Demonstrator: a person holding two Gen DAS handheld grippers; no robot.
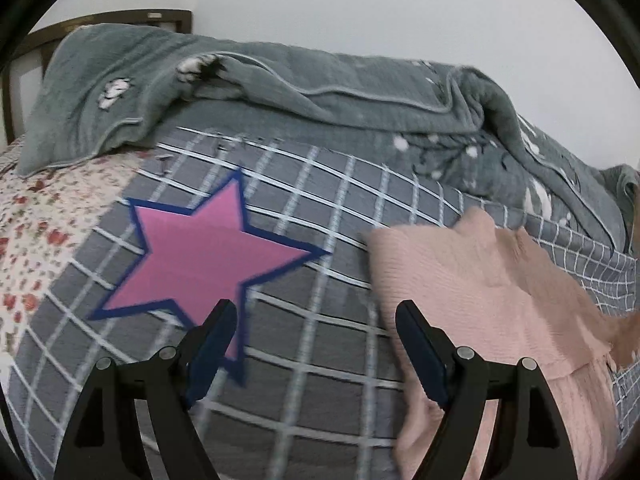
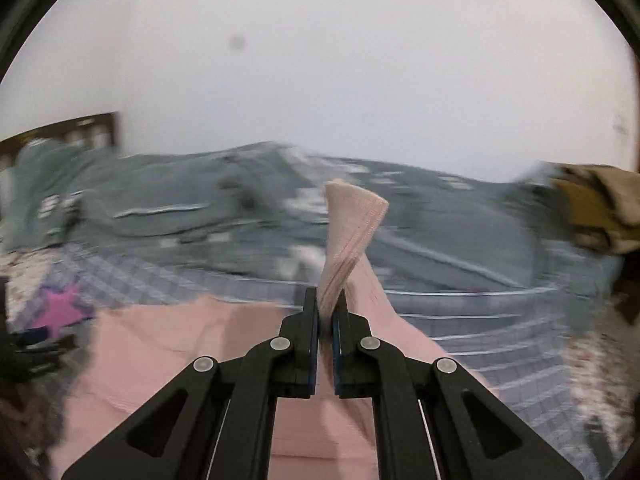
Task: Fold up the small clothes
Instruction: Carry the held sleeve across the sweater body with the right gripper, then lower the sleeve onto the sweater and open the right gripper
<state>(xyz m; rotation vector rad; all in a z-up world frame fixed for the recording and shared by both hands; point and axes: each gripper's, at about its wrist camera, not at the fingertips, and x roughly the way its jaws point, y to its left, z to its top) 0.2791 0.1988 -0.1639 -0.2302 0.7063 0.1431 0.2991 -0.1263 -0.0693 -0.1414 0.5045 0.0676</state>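
Pink garment [image 1: 480, 292]: ribbed knit, spread on the checked bedcover [image 1: 320, 340], its body running from the near edge away toward the far side of the bed
Right gripper [image 2: 329, 312]: clamped tight on one pink corner [image 2: 352, 224], which stands up out of the jaws as a twisted flap, raised clear of the rest of the cloth
Left gripper [image 1: 316, 336]: jaws wide apart, nothing between them, hovering over bare bedcover
Key relation: garment lies to the right of the left gripper, its near edge just beside the right finger [image 1: 420, 352]; the right gripper is the one in contact, so the fold turns on where that lifted corner gets carried across the garment's long axis
Judged step: a corner fold in hand, not yet laid down
Pink star [image 1: 208, 256]: printed on the bedcover, left of the garment, beyond the left gripper
Grey-green blanket [image 1: 280, 80]: rumpled along the far side
Brown cloth [image 2: 600, 208]: far right, blurred
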